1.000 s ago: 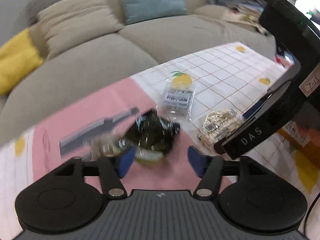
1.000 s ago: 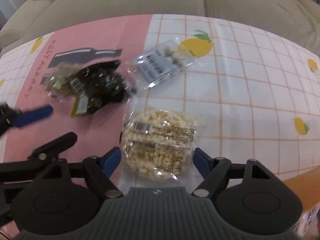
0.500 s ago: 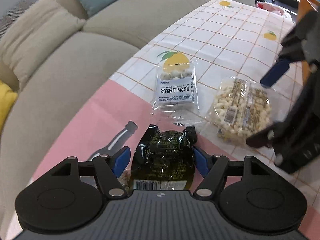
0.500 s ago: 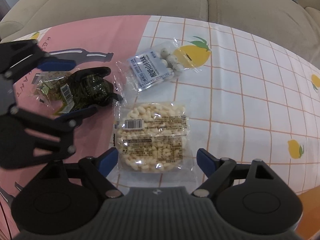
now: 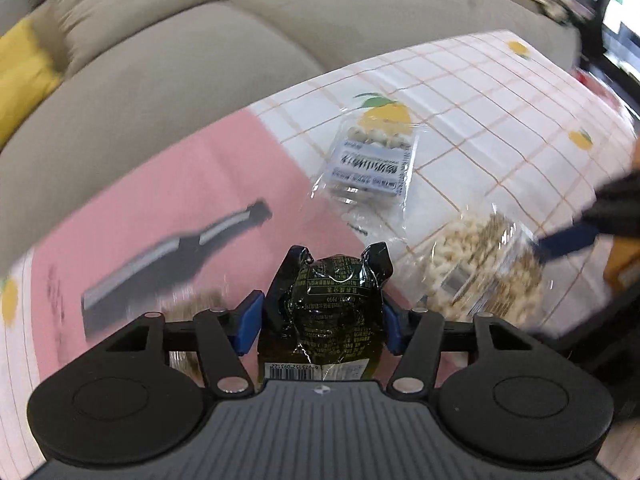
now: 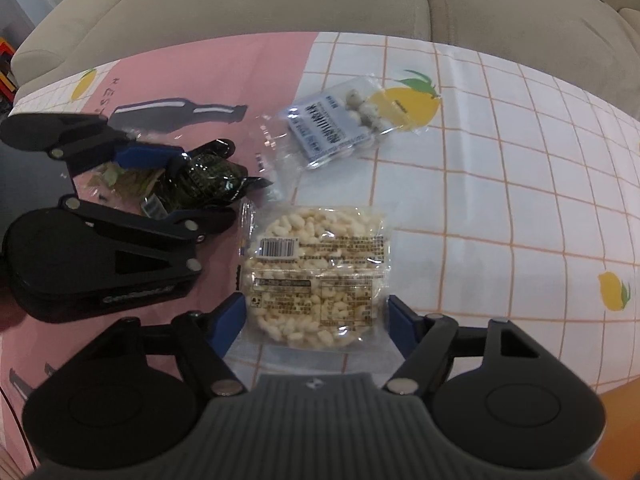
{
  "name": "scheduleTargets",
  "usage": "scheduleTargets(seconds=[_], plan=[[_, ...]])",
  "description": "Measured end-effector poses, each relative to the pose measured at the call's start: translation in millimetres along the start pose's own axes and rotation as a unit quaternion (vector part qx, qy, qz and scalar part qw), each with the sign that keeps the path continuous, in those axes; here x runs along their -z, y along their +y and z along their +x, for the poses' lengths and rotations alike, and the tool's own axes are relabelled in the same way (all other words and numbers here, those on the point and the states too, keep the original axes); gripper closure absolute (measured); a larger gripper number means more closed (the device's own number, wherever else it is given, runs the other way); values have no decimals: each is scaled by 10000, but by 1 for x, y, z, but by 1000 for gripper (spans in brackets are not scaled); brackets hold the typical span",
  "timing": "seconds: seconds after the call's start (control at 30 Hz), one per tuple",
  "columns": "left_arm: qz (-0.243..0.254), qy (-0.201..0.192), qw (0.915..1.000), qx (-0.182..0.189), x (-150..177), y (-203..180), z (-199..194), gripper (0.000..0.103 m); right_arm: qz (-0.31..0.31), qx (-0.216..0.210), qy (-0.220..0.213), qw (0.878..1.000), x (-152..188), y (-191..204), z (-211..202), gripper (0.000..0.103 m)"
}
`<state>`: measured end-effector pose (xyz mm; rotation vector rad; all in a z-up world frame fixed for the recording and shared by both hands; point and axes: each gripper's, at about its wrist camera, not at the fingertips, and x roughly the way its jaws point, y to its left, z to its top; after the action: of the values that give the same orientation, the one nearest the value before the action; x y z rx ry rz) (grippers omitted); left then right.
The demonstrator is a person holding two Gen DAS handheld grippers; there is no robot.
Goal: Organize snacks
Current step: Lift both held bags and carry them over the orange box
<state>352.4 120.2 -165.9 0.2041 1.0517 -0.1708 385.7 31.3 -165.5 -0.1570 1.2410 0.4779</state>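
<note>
A dark green snack packet (image 5: pixel 332 280) lies on the pink part of the tablecloth, and my left gripper (image 5: pixel 320 304) is closing on it with both blue pads against its crumpled sides. The right wrist view shows the same packet (image 6: pixel 204 178) inside the left gripper (image 6: pixel 200 184). A clear packet of puffed rice (image 6: pixel 316 248) lies flat between the fingers of my right gripper (image 6: pixel 316 304). Its jaws are closing, with the pads at the wrapper's edges and the wrapper not squeezed. A clear packet of white balls with a blue label (image 6: pixel 340 128) lies farther back.
The tablecloth (image 6: pixel 520 200) is pink on the left and white check with lemons on the right. A clear packet with greenish contents (image 6: pixel 116 180) lies beside the dark one. A beige sofa (image 6: pixel 280 0) runs along the far edge. An orange thing (image 6: pixel 616 412) sits off the near right corner.
My left gripper came down over the dark green packet and its fingers closed in against it. The right gripper's fingers drew slightly nearer the puffed rice packet, which has not moved.
</note>
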Motion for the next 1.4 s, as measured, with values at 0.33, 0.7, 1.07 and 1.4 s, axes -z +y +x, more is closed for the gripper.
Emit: scheduleTargets(seconds=[0.33, 0.7, 1.07, 1.4], plan=[[-1550, 413, 9858, -500, 44, -18, -31, 39, -507, -62, 163, 9986, 32, 23, -12, 31], [-2509, -114, 9675, -297, 96, -30, -111, 39, -1166, -3, -177, 9930, 91, 51, -63, 31], [-2528, -624, 9655, 67, 125, -80, -201, 39, -396, -240, -940, 9945, 163, 34, -169, 31], [-1923, -883, 9755, 608, 114, -149, -240, 39, 476, -49, -1732, 9837, 235, -12, -252, 31]])
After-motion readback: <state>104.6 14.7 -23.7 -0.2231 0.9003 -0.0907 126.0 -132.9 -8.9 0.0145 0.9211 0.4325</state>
